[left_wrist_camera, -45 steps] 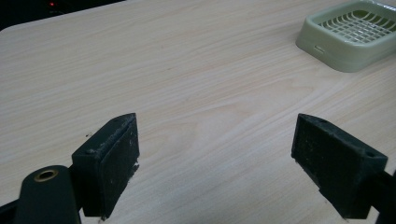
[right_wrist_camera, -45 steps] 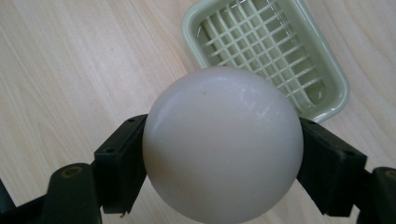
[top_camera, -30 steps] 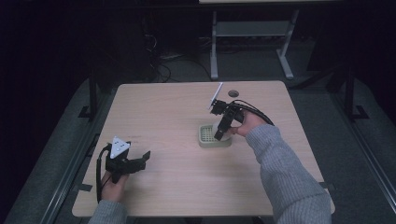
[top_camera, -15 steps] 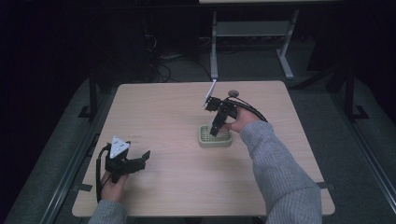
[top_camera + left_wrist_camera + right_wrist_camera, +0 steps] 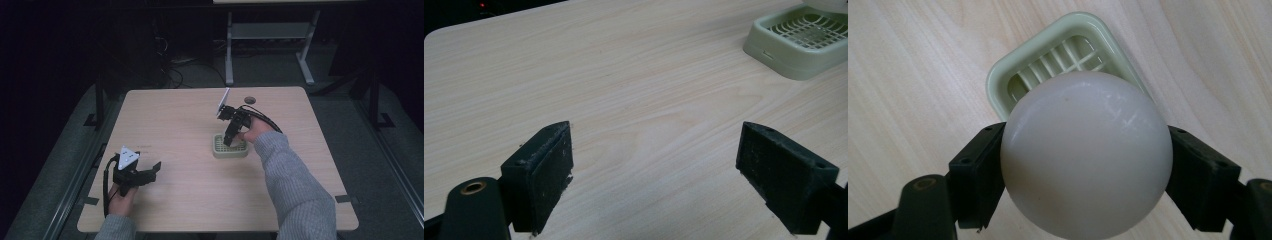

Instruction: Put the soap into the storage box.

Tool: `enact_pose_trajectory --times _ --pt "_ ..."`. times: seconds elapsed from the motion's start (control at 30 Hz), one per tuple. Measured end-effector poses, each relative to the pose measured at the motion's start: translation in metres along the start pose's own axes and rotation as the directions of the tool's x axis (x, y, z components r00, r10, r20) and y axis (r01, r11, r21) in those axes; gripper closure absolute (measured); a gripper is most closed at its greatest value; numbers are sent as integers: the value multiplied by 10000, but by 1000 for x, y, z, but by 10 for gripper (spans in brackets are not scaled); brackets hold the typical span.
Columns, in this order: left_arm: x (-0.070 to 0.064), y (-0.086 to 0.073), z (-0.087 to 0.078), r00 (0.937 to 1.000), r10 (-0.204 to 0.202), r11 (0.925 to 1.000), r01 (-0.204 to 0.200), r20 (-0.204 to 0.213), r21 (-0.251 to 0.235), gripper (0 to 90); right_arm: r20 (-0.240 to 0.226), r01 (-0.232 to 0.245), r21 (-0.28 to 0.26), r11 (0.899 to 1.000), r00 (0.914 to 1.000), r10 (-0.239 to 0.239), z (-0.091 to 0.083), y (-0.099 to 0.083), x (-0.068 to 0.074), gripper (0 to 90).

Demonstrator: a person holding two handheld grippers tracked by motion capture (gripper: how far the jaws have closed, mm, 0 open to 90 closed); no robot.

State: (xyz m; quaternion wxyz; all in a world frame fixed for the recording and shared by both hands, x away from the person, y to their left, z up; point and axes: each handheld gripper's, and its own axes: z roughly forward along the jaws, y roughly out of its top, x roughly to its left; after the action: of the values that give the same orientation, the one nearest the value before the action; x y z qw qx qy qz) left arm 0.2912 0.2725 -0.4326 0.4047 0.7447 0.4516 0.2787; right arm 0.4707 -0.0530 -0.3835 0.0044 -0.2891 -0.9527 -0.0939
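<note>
Right gripper [image 5: 1083, 175] clamps the white ball [image 5: 1085, 155] above the green tray [image 5: 998, 82]; left gripper [image 5: 664, 170] gapes idle. Next: lower, release.

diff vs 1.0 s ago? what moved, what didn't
The right gripper has come down over the green slatted tray, jaws now pointing into it, shut on the white ball above the slats; the ball is not yet released. The tray kept its spot on the table. The left gripper stayed open, resting near the table's front left.
</note>
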Motion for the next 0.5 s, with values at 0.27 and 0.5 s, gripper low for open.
enact_pose_trajectory --times 0.27,0.5 --pt "0 0 0 10000 2 10000 -2 -1 0 149 13 -69 172 9998 10000 69 10 4 -1 235" --pt "0 0 0 10000 12 10000 -12 17 -12 148 69 -76 207 9998 9999 75 14 5 -2 235"
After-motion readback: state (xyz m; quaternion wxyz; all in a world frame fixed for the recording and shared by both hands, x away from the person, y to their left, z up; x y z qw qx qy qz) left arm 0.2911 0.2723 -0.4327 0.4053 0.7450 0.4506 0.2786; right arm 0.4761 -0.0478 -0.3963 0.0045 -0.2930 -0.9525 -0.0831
